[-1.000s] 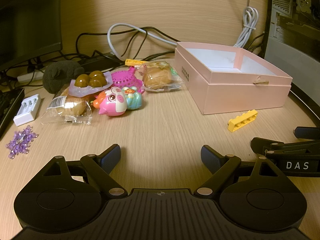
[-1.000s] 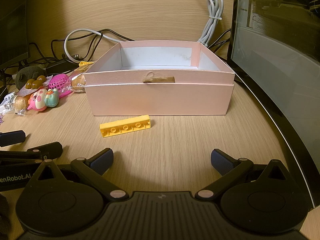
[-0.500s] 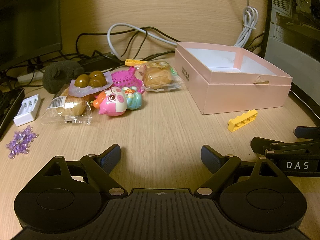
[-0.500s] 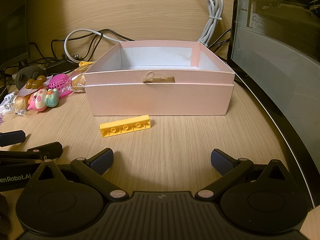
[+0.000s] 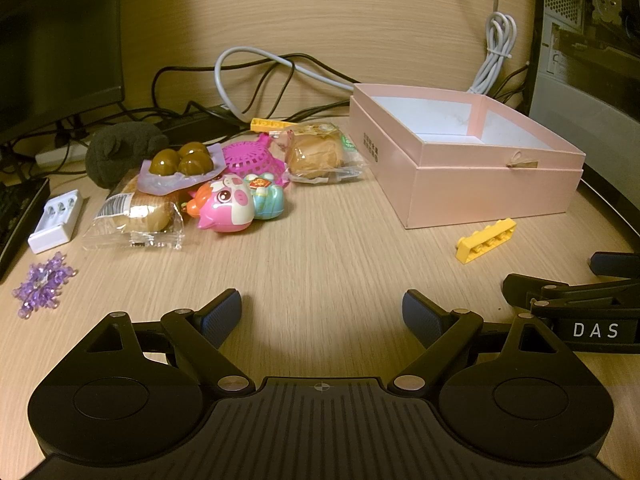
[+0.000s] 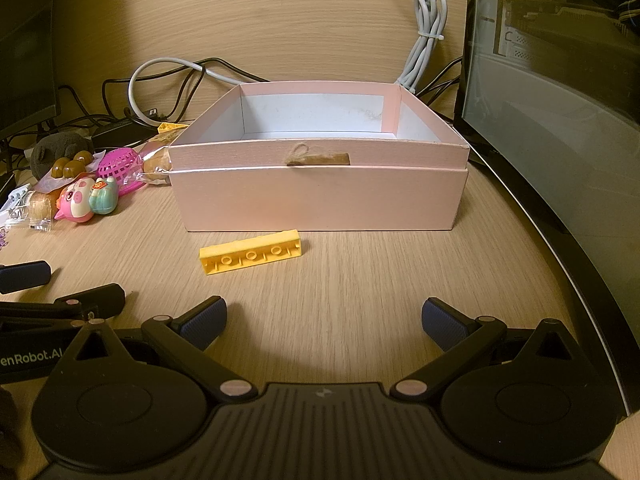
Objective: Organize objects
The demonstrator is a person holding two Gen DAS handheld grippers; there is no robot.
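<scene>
A pale wooden desk (image 6: 360,292) against a wood-grain wall, cluttered with cables and toys.

An open pink box (image 6: 320,196) sits mid-desk, a yellow brick (image 6: 250,257) just before it, toys and snacks (image 5: 224,184) piled to its left. Both the left gripper (image 5: 322,314) and right gripper (image 6: 324,320) rest low, jaws apart, holding nothing.

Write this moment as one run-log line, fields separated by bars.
left gripper: open, empty | right gripper: open, empty | open pink cardboard box: empty | yellow plastic building brick: on desk before box
</scene>
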